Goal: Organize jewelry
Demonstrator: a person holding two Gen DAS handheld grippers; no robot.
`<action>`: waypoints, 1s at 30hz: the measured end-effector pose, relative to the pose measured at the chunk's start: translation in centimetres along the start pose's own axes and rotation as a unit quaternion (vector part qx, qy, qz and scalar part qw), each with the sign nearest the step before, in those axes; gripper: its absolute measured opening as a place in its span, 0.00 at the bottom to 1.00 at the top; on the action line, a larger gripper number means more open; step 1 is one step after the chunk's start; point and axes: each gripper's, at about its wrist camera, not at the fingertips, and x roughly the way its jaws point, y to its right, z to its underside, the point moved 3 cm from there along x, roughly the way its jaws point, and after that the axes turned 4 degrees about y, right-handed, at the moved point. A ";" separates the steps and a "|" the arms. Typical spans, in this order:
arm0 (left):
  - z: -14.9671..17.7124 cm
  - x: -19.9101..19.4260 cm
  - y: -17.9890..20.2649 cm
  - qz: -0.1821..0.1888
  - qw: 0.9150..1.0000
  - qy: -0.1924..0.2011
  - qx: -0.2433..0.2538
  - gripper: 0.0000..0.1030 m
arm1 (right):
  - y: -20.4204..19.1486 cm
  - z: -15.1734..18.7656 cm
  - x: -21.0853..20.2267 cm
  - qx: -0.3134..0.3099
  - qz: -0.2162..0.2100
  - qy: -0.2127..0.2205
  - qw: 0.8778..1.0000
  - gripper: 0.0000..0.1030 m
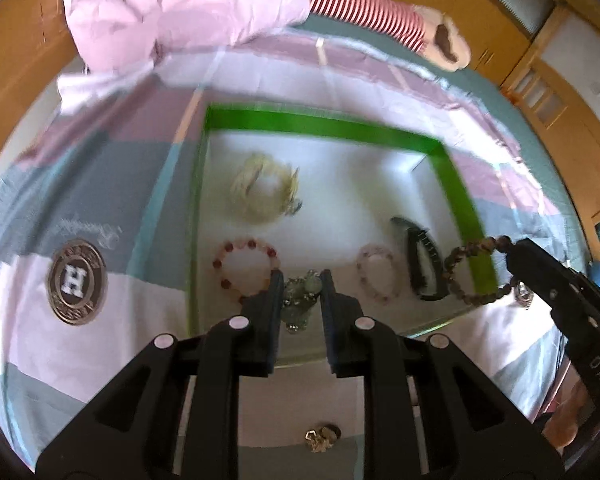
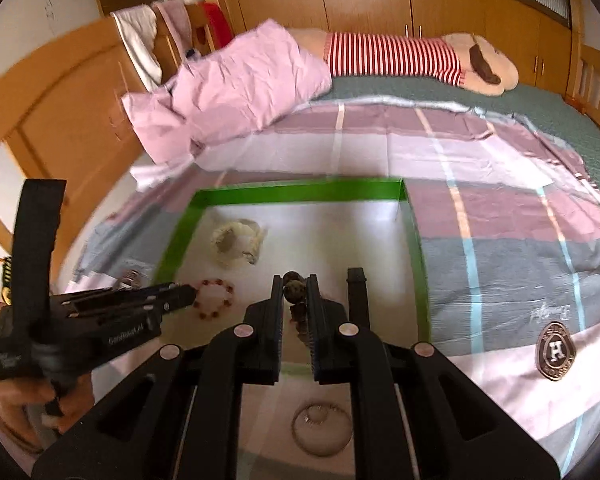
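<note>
A plaid bedsheet [image 2: 500, 208] carries the green-rimmed tray [image 2: 300, 191]. Only the left wrist view shows the brown bead strand [image 1: 466, 272] looping down over the tray's right rim from the right gripper [image 2: 296, 300], which pinches it. The left gripper [image 1: 300, 292] clamps a green bead bracelet [image 1: 300, 298] above the tray floor

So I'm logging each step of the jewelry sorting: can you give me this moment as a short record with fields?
surface: bed with patchwork sheet
container: green-rimmed tray
left hand-held gripper: shut on pale green bead bracelet
right hand-held gripper: shut on brown bead bracelet
already in tray: cream bracelet, red-and-pink bracelet, pink bracelet, dark hair clip
outside tray: gold piece, silver ring-shaped piece
</note>
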 end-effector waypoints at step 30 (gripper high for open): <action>11.2 -1.6 -0.6 -0.009 0.996 -0.085 0.023 0.55 | 1.9 13.3 2.4 -0.038 0.029 -0.130 0.990 0.65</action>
